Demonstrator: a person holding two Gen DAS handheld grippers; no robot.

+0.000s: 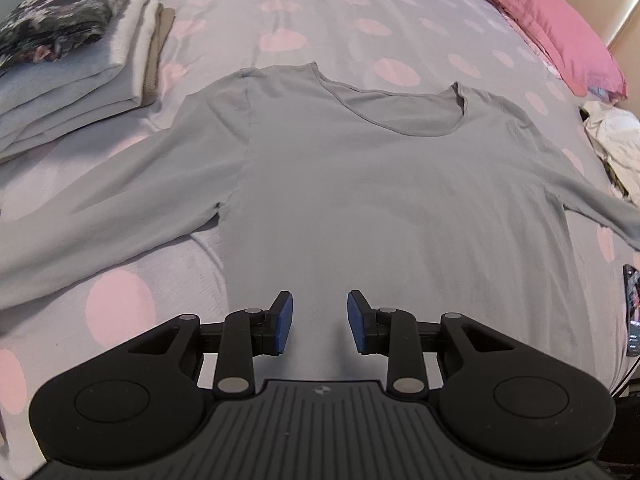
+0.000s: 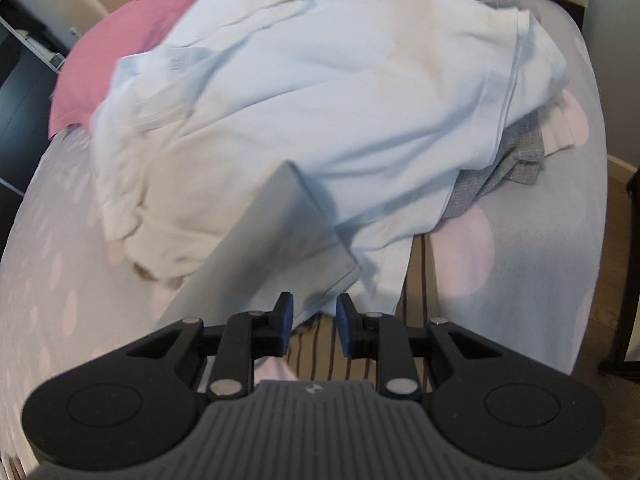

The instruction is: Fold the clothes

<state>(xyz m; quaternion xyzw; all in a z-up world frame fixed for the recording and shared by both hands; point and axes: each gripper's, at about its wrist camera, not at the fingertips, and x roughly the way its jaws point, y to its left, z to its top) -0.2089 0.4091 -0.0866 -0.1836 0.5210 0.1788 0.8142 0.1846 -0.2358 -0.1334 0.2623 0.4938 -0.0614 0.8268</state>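
My left wrist camera looks steeply down past my left gripper (image 1: 320,322) over the grey shirt (image 1: 360,184). My right one faces the heaped laundry (image 2: 320,100) close ahead, somewhat blurred. Both catch the pink pillow (image 1: 552,20).

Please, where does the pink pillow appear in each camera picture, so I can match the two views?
Left wrist view: the pink pillow lies at the top right, at the bed's far edge.
Right wrist view: the pink pillow lies at the upper left, partly under the white clothes pile.
Shared landmark: the dotted bedsheet.
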